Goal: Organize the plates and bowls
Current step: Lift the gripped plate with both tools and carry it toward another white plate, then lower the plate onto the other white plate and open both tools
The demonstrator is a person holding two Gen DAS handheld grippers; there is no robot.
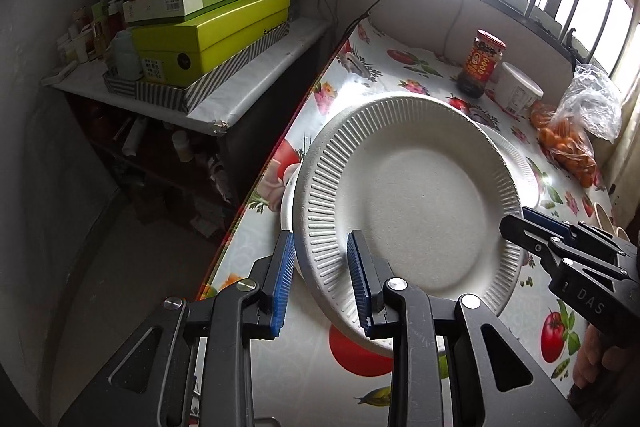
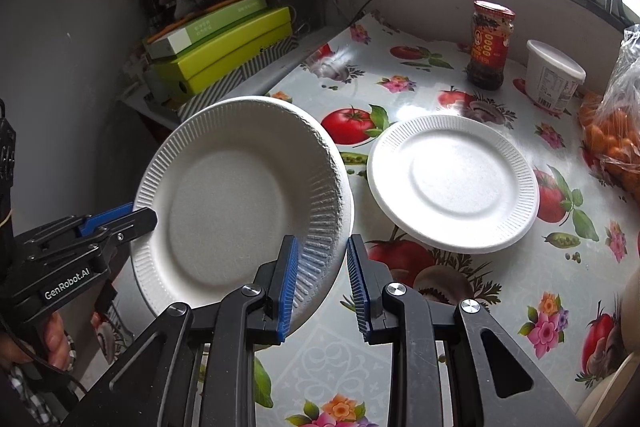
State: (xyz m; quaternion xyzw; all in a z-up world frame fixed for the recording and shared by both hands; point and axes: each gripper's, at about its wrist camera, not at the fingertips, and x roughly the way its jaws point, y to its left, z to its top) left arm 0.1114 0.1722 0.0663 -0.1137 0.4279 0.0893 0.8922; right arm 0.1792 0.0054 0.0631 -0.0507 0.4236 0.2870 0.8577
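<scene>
A white ribbed paper plate hangs tilted above the flowered table, held from both sides. My left gripper is shut on its near left rim, the blue pads on either side of the edge. At its right rim is my right gripper, also closed on it. In the right wrist view the same plate is clamped between the right gripper pads, with the left gripper on the far rim. A second paper plate lies flat on the table to the right, partly hidden in the left wrist view.
A red-labelled sauce jar, a white tub and a bag of oranges stand along the table's far right. Beyond the table's left edge is a cluttered side shelf with green boxes. A pale bowl rim shows at the lower right.
</scene>
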